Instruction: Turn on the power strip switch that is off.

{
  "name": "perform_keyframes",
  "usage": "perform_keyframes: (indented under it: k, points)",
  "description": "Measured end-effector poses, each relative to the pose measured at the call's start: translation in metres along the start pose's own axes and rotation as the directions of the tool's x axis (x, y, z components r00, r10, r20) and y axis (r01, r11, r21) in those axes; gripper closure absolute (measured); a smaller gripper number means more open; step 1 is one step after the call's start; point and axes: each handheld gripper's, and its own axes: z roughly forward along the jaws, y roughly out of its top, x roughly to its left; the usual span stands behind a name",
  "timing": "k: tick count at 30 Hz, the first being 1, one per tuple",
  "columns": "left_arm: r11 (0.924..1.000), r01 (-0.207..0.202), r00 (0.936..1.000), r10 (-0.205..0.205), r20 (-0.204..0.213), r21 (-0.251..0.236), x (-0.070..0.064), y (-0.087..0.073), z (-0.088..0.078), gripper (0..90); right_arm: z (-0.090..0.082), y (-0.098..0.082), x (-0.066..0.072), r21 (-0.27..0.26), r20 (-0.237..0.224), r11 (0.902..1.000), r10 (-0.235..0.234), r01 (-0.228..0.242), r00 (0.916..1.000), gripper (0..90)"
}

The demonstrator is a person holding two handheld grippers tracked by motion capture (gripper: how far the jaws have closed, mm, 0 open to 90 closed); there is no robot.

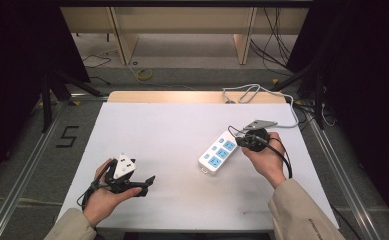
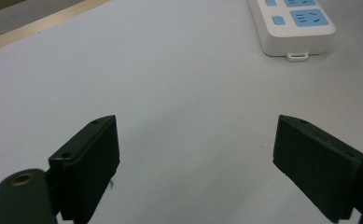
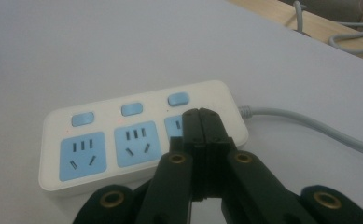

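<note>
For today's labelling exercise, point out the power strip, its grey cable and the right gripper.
power strip (image 3: 123, 140), right gripper view, on its middle blue socket.
grey cable (image 3: 310, 128), right gripper view, on the run leaving the strip's end.
right gripper (image 3: 200, 116), right gripper view, at the shut jaw tips.

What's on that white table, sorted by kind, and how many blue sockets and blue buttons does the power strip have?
Power strip: 1
Blue sockets: 3
Blue buttons: 3
Hand-held grippers: 2, left and right
Total: 3 things on the table, 6 blue parts
</note>
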Motion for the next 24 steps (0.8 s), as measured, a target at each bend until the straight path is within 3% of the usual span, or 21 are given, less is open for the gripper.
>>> perform_keyframes:
  k: [24]
  points:
    - [1.0, 0.001, 1.0, -0.001, 0.003, -0.004, 0.0, 0.0, 0.0, 14.2, 0.015, 0.008, 0.0, 0.014, -0.004, 0.9999, 0.0, 0.0, 1.0, 90.0]
